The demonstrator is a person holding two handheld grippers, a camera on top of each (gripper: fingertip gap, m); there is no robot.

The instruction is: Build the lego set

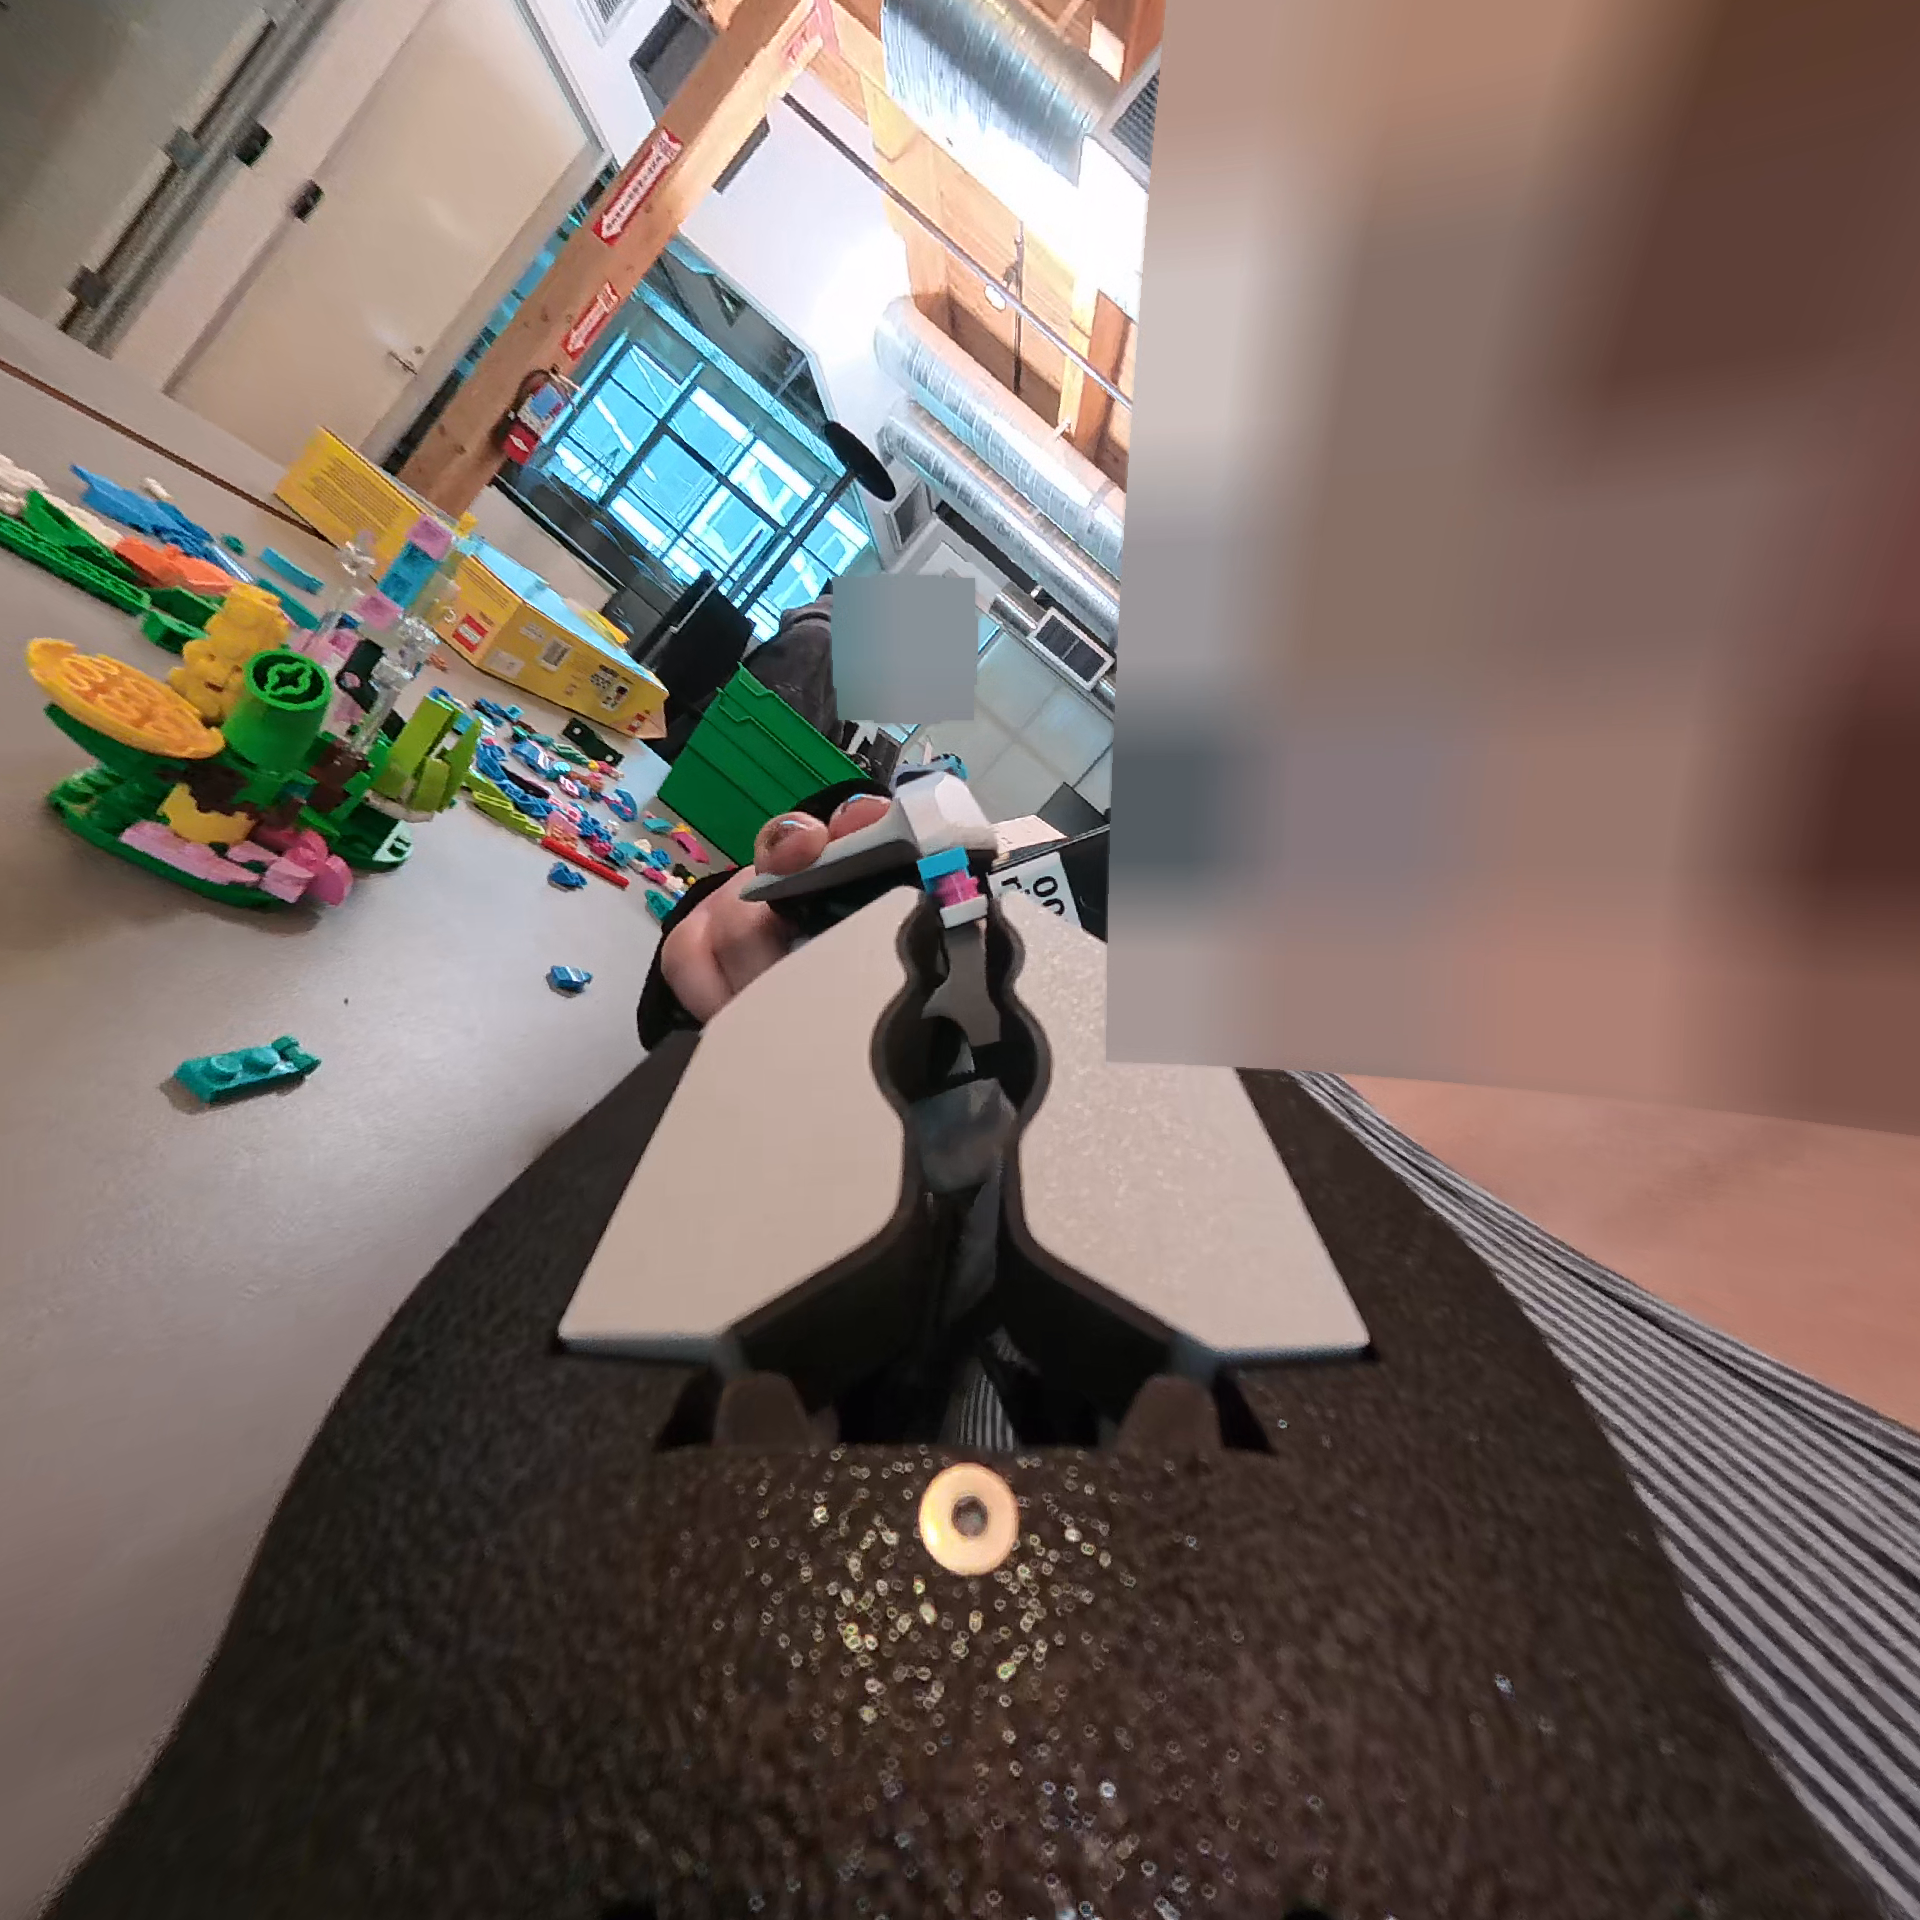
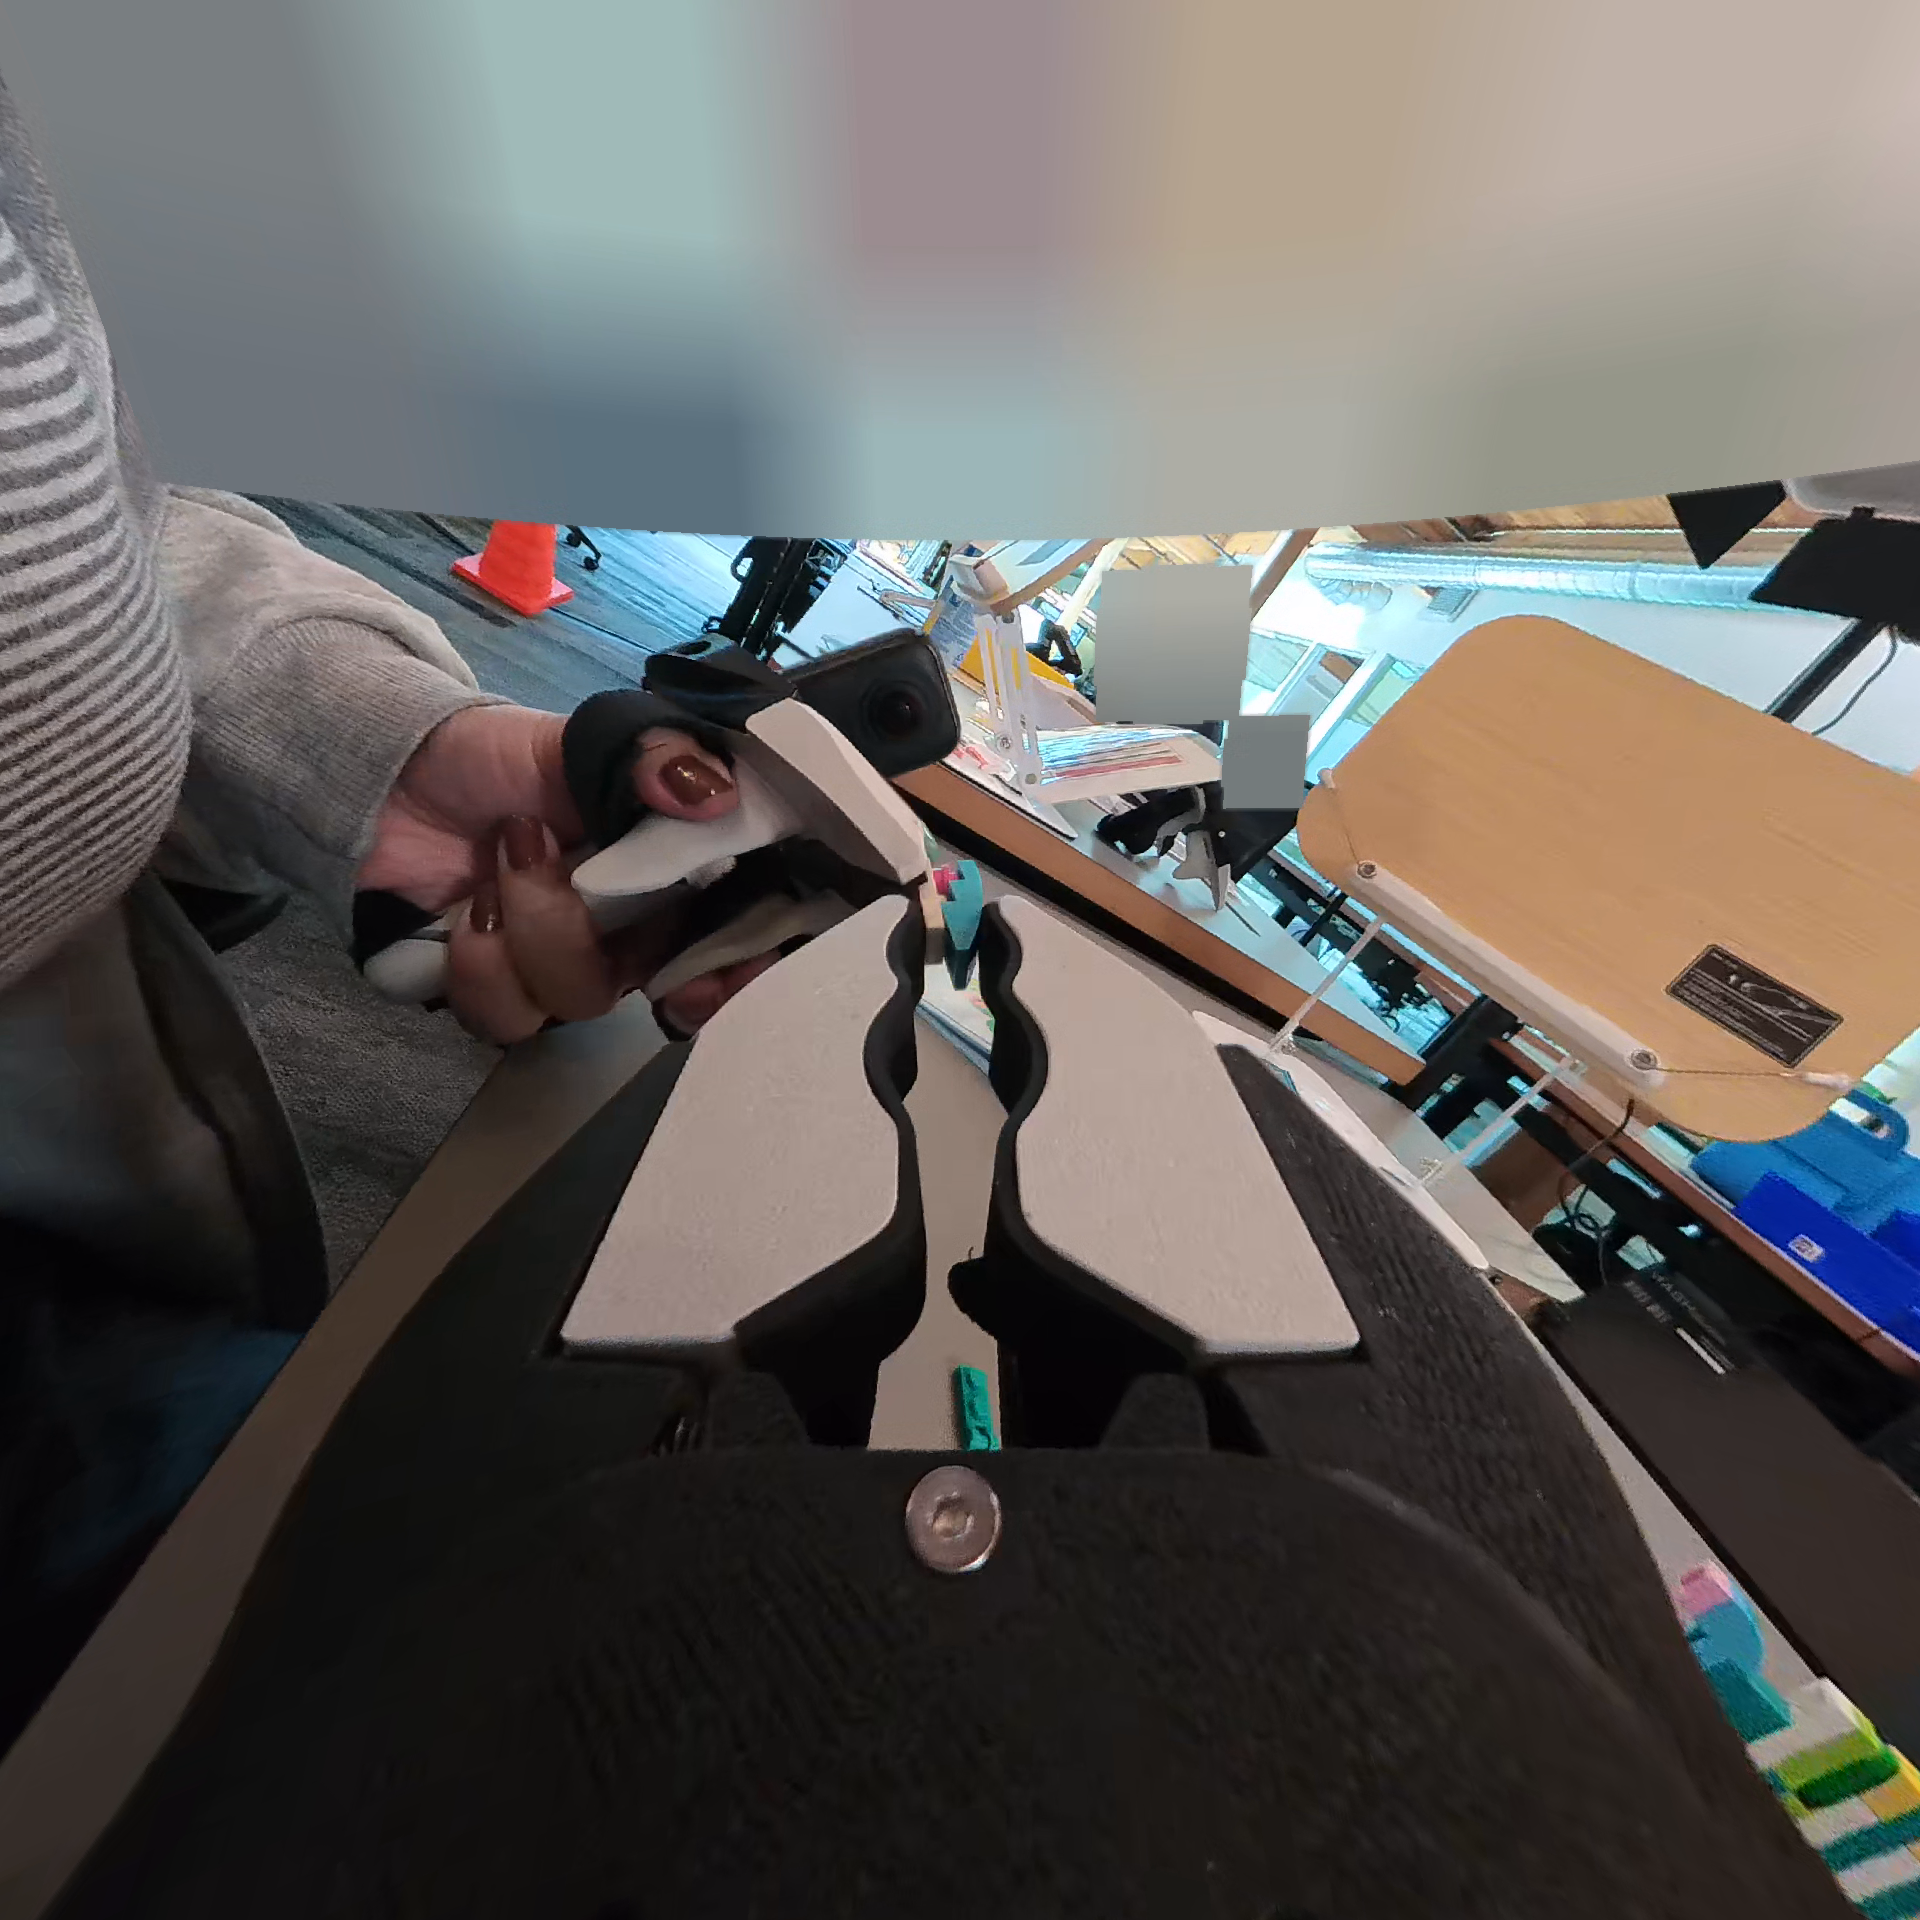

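- A small stack of bricks (image 1: 948, 883), blue, pink and white, is up in the air, pinched at the tip of the left hand-held gripper (image 1: 958, 914), whose fingers are pressed together on it.
- The right hand-held gripper (image 2: 954, 940) pinches a teal piece (image 2: 964, 914) at its tip, right beside that small stack.
- A half-built model (image 1: 223, 769) with a green pipe and a yellow flower stands on the pale desk (image 1: 416, 1039), well apart from the grippers.
- Loose bricks (image 1: 582, 800) lie scattered near it, and one teal brick (image 1: 244, 1068) lies alone.
- A yellow box (image 1: 540, 623) lies flat at the far edge of the desk. Its print is too small to read.
- A wooden beam (image 1: 613, 249) with red and white stickers rises behind it.
- Big windows (image 1: 696, 457) and silver pipes (image 1: 997, 94) fill the room.
- An orange cone (image 2: 516, 566) stands on the floor.
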